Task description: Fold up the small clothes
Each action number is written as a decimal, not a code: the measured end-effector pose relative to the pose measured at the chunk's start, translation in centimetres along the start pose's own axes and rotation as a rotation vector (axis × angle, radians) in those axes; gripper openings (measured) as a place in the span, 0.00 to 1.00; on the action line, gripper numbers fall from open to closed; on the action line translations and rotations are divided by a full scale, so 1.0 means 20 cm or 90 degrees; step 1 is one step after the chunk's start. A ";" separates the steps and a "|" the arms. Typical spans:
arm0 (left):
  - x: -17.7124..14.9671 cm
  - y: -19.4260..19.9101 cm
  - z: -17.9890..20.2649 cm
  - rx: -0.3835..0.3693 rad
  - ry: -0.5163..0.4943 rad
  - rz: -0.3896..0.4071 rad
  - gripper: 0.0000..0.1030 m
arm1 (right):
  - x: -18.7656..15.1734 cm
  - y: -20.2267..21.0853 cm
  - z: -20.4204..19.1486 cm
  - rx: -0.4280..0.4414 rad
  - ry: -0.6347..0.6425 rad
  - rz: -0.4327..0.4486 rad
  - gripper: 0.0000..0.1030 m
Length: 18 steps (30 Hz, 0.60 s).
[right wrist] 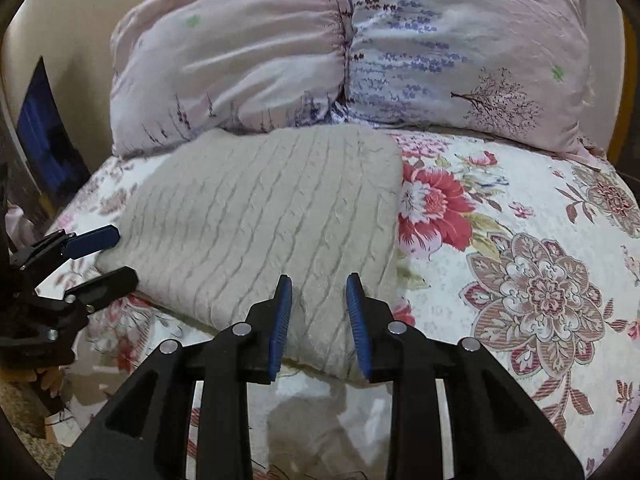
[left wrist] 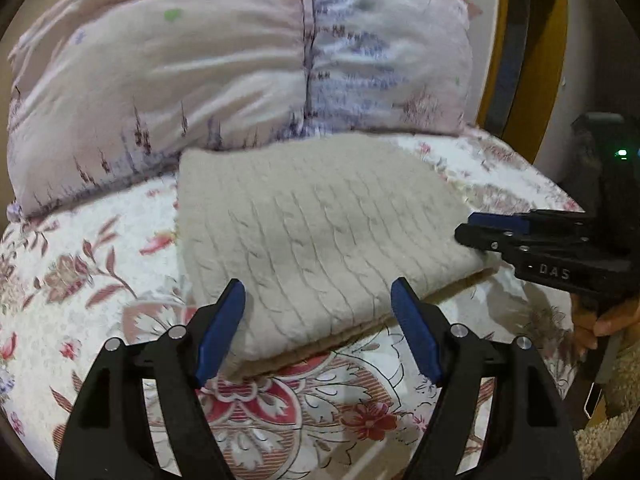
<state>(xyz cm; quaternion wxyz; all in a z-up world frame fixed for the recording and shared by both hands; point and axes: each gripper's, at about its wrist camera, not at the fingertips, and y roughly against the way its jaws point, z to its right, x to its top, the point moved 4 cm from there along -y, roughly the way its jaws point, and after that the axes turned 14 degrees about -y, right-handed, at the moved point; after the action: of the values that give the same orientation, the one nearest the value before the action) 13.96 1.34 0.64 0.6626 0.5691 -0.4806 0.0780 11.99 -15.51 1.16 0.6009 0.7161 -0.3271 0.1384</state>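
Grippers left and right gape, empty, over folded sweater

My left gripper is open just above the near edge of the folded grey sweater, which lies on the flowered bedcover. The right gripper reaches in from the right, touching the sweater's right edge. A pale pillow sits behind the sweater.

A bed covered by a white floral bedspread, printed with red and dusty-pink blossoms, fills the scene. At its far end lies a plump pale pink pillow with lavender sprigs and a bare-tree motif. Behind it show a cream wall and a mustard-yellow panel.
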 end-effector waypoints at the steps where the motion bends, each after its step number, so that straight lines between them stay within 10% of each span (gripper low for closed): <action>1: 0.00 -0.02 0.01 0.005 -0.001 -0.008 0.73 | -0.01 0.00 -0.01 -0.006 0.004 -0.002 0.30; 18: -0.03 -0.13 0.04 0.038 -0.002 -0.069 0.84 | -0.05 -0.03 -0.05 -0.083 0.067 -0.001 0.38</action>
<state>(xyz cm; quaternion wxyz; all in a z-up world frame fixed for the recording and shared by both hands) 14.98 0.09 -1.58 0.6478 0.6139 -0.4476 0.0559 11.84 -14.14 0.28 0.6624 0.6676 -0.3032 0.1538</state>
